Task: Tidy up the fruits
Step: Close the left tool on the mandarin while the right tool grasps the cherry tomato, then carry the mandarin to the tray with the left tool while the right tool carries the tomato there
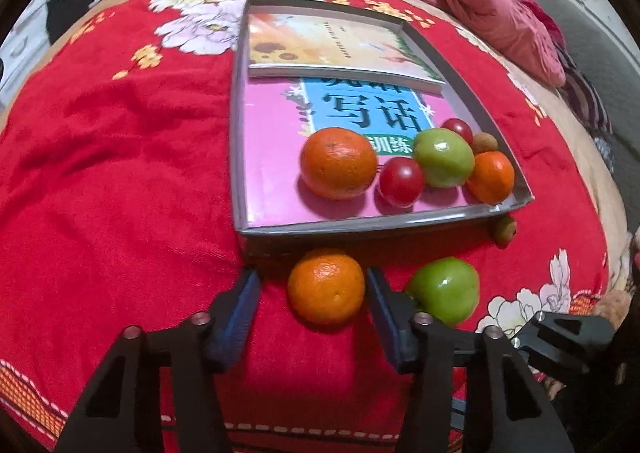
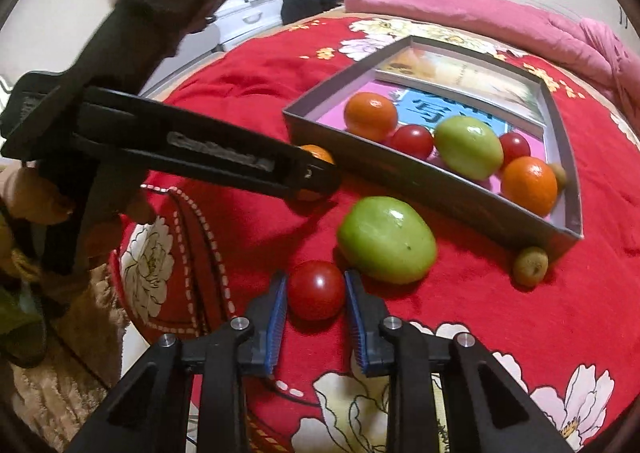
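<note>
Jaws of our left gripper (image 1: 313, 285) bracket a round orange mandarin (image 1: 326, 285) on the red floral blanket (image 1: 120, 181), just before the shallow grey cardboard tray (image 1: 238, 157); a gap shows beside one pad, so no grip yet. Our right gripper (image 2: 316, 293) is clenched on a small red tomato (image 2: 316, 290), beside a green apple (image 2: 386, 239).

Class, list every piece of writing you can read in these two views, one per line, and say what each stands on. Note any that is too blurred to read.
"写话": large dark characters on the blue panel of the pink book in the box.
"训练": white characters on a green strip of the same book, beside the orange.
Line above "写话": cut off by the upper book, unreadable.
Upper book's small vertical print: too blurred.
</note>
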{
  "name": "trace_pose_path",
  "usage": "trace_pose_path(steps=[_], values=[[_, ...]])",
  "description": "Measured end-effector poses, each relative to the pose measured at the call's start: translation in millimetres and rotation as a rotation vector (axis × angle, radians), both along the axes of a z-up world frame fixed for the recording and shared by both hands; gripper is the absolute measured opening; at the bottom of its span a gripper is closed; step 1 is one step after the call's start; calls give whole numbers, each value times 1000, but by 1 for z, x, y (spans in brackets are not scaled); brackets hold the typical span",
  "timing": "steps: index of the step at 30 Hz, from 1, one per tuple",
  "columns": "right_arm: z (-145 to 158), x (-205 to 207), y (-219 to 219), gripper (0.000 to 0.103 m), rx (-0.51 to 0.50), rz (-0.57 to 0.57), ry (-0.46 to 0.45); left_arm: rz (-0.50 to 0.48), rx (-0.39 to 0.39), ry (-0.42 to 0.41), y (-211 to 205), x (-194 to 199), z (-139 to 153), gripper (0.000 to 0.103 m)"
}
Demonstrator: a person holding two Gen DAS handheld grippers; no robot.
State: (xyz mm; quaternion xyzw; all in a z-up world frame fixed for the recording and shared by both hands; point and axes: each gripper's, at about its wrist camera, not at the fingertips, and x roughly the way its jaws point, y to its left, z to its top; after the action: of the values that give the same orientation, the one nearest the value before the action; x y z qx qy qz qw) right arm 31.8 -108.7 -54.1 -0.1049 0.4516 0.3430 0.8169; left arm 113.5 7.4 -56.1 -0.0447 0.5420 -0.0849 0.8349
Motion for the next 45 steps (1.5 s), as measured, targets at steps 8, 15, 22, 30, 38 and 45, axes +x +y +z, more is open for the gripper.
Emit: trace_pose_path(steps=[8, 15, 22, 30, 38, 45], values=[[18, 5, -12, 29, 80, -23, -32, -16, -50, 14, 1, -4, 3, 40], [33, 8, -22, 29, 127, -55, -71, 1, -76, -29, 8, -15, 28, 40], [45, 11, -30, 29, 155, -87, -102, 5, -82, -102, 8, -20, 60, 40], [64, 14, -43, 29, 179, -132, -165, -8, -92, -150, 2, -24, 85, 40], [75, 23, -61, 29, 194, -187, -202, -10, -98, -170, -2, -21, 96, 40], [81, 29, -76, 29, 198, -237, -227, -17, -102, -177, -8, -17, 100, 40]])
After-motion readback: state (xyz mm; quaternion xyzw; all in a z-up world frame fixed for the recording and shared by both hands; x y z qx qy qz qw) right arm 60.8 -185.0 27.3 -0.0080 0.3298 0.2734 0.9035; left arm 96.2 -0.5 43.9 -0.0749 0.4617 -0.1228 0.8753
